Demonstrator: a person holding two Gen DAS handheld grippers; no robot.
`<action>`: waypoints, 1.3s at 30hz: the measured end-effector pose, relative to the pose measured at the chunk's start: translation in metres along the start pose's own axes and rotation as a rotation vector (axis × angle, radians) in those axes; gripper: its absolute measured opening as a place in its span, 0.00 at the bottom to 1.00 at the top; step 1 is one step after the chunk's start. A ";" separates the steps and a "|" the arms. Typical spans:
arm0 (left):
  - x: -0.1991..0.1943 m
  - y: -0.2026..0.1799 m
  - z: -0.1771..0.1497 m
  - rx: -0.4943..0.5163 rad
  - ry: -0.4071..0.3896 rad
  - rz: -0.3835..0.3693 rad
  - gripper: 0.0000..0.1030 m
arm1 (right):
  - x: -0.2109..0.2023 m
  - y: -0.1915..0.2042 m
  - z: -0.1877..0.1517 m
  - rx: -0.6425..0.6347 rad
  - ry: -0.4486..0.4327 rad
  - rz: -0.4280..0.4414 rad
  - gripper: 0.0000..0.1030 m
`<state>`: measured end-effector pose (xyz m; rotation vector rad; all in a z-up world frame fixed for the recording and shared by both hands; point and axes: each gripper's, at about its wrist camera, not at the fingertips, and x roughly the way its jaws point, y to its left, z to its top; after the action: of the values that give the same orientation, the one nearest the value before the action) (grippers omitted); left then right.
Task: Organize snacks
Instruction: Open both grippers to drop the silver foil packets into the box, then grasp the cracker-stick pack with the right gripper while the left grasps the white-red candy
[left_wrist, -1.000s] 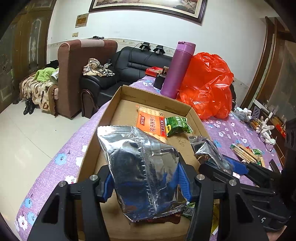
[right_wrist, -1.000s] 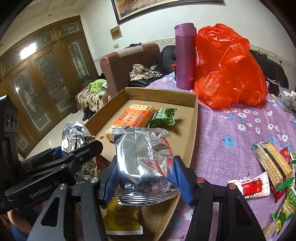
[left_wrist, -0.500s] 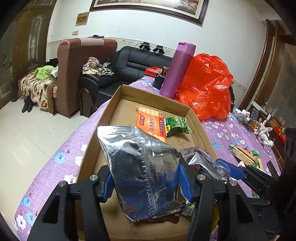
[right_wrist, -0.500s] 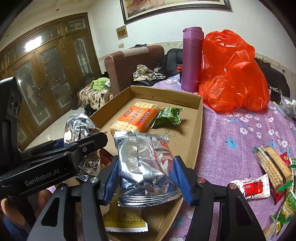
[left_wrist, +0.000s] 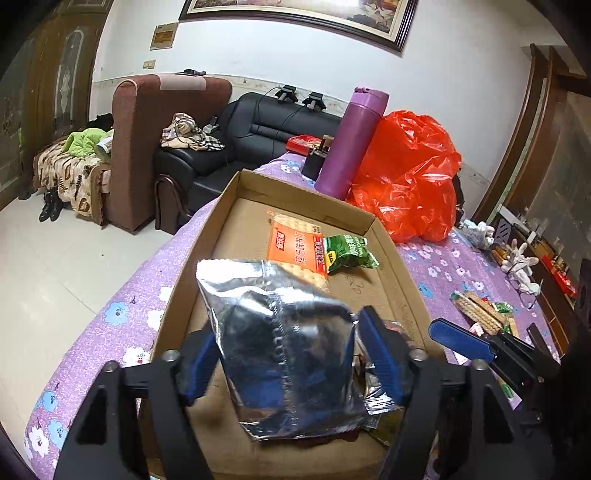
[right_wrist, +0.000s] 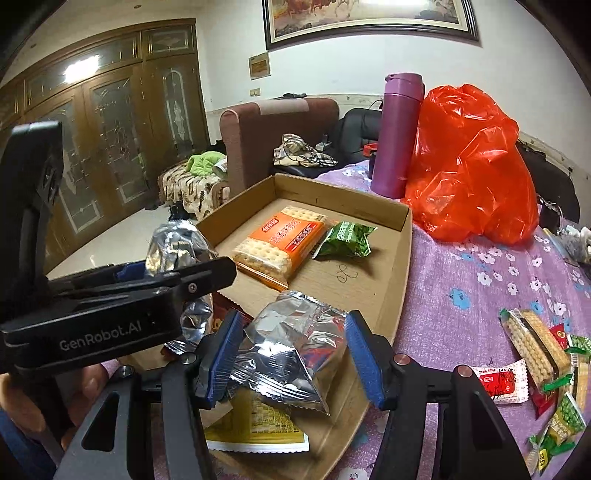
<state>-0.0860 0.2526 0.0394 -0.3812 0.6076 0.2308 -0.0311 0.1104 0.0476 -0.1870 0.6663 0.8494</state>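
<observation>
A cardboard box (left_wrist: 306, 197) lies on the purple flowered cloth and holds an orange cracker pack (left_wrist: 295, 247), a green packet (left_wrist: 349, 251) and a yellow packet (right_wrist: 255, 432). My left gripper (left_wrist: 290, 354) hovers over the box's near end. Its jaws are opening, and a silver foil packet (left_wrist: 280, 339) stands loosely between the blue pads. My right gripper (right_wrist: 295, 350) is beside it, shut on a second silver packet (right_wrist: 291, 343) that tilts low over the yellow one. In the right wrist view the first packet (right_wrist: 173, 247) sticks up from the left gripper.
A purple flask (left_wrist: 351, 144) and a red plastic bag (left_wrist: 406, 177) stand behind the box. Several loose snack packs (right_wrist: 532, 343) lie on the cloth to the right. The table's left edge drops to the floor. A hand (right_wrist: 85, 380) holds the left gripper.
The left jaws have spread apart from the silver packet, which sags a little. The right gripper's packet has tipped from upright to a low slant, and that gripper has rolled slightly.
</observation>
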 end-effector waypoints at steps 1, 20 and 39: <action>-0.002 0.000 0.000 0.000 -0.009 -0.010 0.77 | -0.002 -0.001 0.001 0.006 -0.001 0.000 0.62; -0.017 -0.010 -0.004 0.038 -0.075 0.010 0.78 | -0.109 -0.143 0.000 0.311 -0.137 -0.141 0.61; 0.002 -0.171 -0.020 0.411 0.099 -0.168 0.79 | -0.084 -0.254 -0.065 0.517 0.112 -0.315 0.61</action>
<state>-0.0401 0.0900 0.0702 -0.0455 0.6987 -0.0761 0.0882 -0.1360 0.0216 0.1277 0.9126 0.3478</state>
